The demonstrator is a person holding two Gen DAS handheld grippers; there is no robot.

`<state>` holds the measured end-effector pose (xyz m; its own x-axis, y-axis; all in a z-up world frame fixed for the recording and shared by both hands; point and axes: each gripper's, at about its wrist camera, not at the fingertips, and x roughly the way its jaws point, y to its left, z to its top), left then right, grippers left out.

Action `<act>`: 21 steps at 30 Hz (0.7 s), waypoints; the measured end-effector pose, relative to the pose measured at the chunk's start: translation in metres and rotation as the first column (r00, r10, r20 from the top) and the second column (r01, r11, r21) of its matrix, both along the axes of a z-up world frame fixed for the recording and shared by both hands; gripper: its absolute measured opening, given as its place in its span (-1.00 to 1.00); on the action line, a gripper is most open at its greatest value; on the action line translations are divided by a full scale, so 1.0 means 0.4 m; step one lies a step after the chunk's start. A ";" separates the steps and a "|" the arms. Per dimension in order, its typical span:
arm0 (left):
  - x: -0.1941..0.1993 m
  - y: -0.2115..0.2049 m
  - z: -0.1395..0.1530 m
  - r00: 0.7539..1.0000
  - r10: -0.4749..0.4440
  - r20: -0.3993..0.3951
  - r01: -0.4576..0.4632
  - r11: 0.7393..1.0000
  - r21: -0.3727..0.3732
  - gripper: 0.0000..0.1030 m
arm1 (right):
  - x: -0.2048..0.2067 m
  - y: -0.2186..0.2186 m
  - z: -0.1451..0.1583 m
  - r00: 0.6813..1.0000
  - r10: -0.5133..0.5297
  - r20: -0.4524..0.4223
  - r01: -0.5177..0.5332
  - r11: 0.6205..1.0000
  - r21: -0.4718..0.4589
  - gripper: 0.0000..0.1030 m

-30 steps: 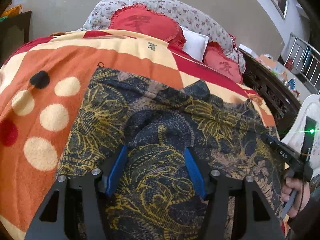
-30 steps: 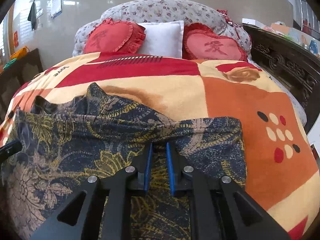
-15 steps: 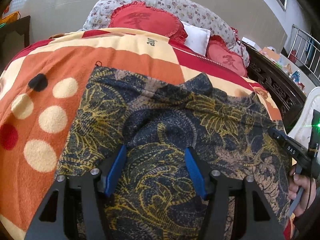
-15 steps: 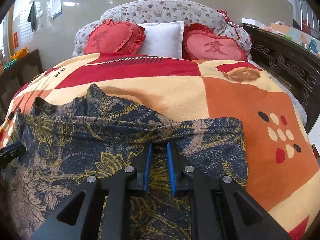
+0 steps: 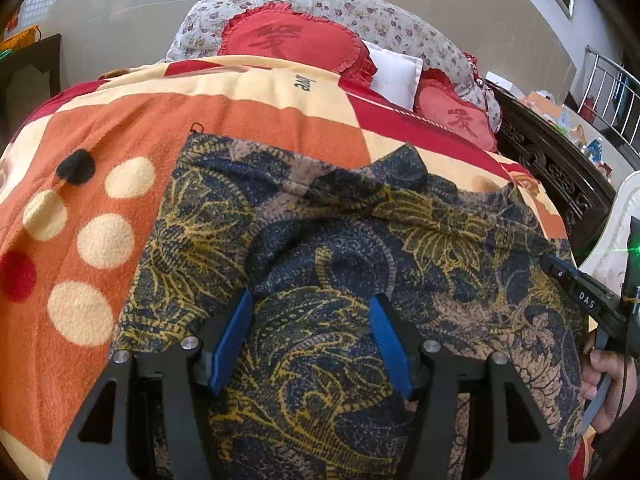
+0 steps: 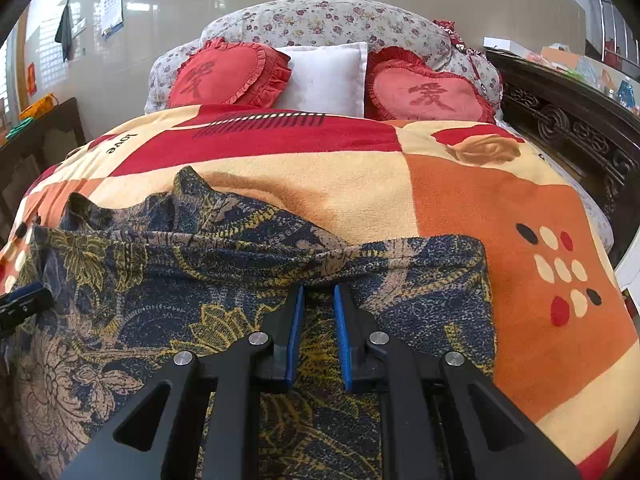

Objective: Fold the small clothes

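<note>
A dark navy garment with a yellow and tan leaf print (image 5: 328,248) (image 6: 168,292) lies spread on the bed, its far edge rumpled into a ridge. My left gripper (image 5: 312,304) hovers over the garment's middle with its blue pads wide apart, open, and the cloth lies flat beneath them. My right gripper (image 6: 319,292) is over the garment's right part, just short of the ridge. Its pads stand a narrow gap apart and the print runs on unbroken under them. In the left wrist view the right gripper's black finger (image 5: 580,292) and a hand (image 5: 608,384) show at the right edge.
An orange, red and cream blanket (image 6: 500,208) with dots covers the bed. Red heart cushions (image 6: 232,76), a white pillow (image 6: 324,76) and a floral bolster (image 6: 328,20) sit at the head. A dark carved bed frame (image 6: 568,128) runs along the right side.
The left wrist view tilted very slightly. Neither gripper has shifted on the garment, and both keep the same jaw gap.
</note>
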<state>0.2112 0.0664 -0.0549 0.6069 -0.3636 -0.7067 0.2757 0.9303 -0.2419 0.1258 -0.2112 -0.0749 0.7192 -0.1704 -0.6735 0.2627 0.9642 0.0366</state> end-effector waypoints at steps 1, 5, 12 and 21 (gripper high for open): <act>0.000 -0.001 -0.001 1.000 0.000 -0.001 0.000 1.000 -0.001 0.23 | 0.000 0.001 0.001 1.000 -0.001 -0.006 0.001 1.000 -0.007 -0.34; -0.002 -0.006 0.000 1.000 0.001 0.001 -0.001 1.000 0.008 0.23 | -0.001 0.019 0.048 0.997 0.002 -0.076 -0.005 0.999 -0.037 -0.34; -0.002 -0.006 0.001 1.000 0.001 0.000 -0.001 1.000 0.006 0.23 | -0.170 0.155 0.120 0.991 0.131 -0.031 -0.130 0.991 0.045 -0.22; -0.003 -0.005 0.001 1.000 0.001 0.000 -0.001 1.000 0.008 0.23 | -0.243 0.159 -0.032 0.993 0.112 -0.046 -0.106 0.988 0.116 0.07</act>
